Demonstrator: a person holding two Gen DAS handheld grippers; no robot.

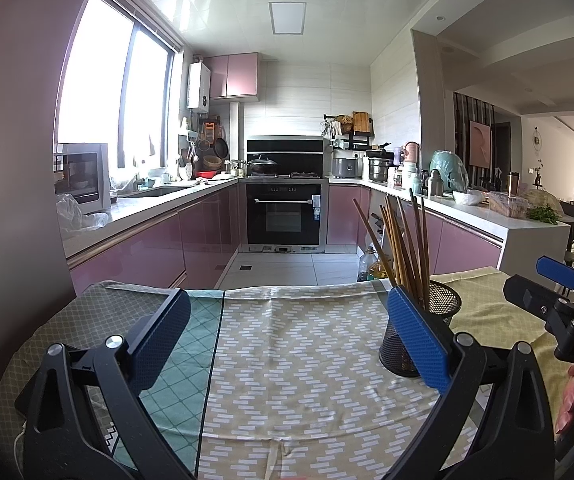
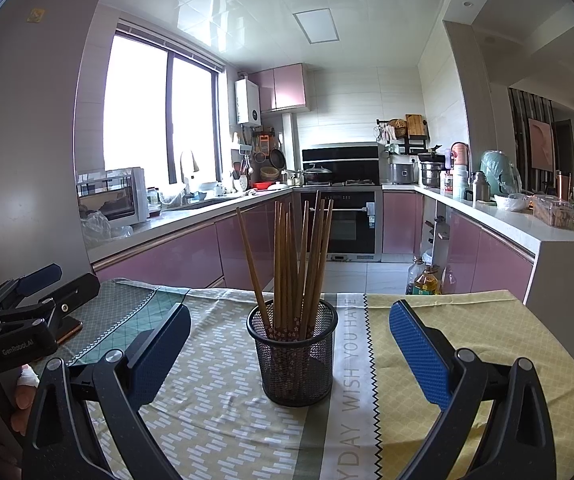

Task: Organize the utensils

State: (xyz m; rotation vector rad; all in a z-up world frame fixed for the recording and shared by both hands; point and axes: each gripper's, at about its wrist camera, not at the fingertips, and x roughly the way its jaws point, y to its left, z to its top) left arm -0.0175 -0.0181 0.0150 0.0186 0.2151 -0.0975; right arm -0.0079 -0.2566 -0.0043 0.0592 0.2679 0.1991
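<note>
Standing: chopsticks upright in mesh cup on the table
Cloth: print reads "DAY WISH YOU HAVE"
Left gripper: wide open, empty, cup just beside its right finger; body marked "GenRobot.AI"
Right gripper: wide open, empty, cup between fingers, untouched

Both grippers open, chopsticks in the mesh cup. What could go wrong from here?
1. The wooden chopsticks stand tall and splayed in the black mesh cup; nudging their tops with the right gripper may tip the cup, which looks light.
2. The patterned tablecloths lie loose and wrinkled, so the cup could slide or snag.
3. The left gripper sits close beside the cup; the grippers could collide there.
</note>
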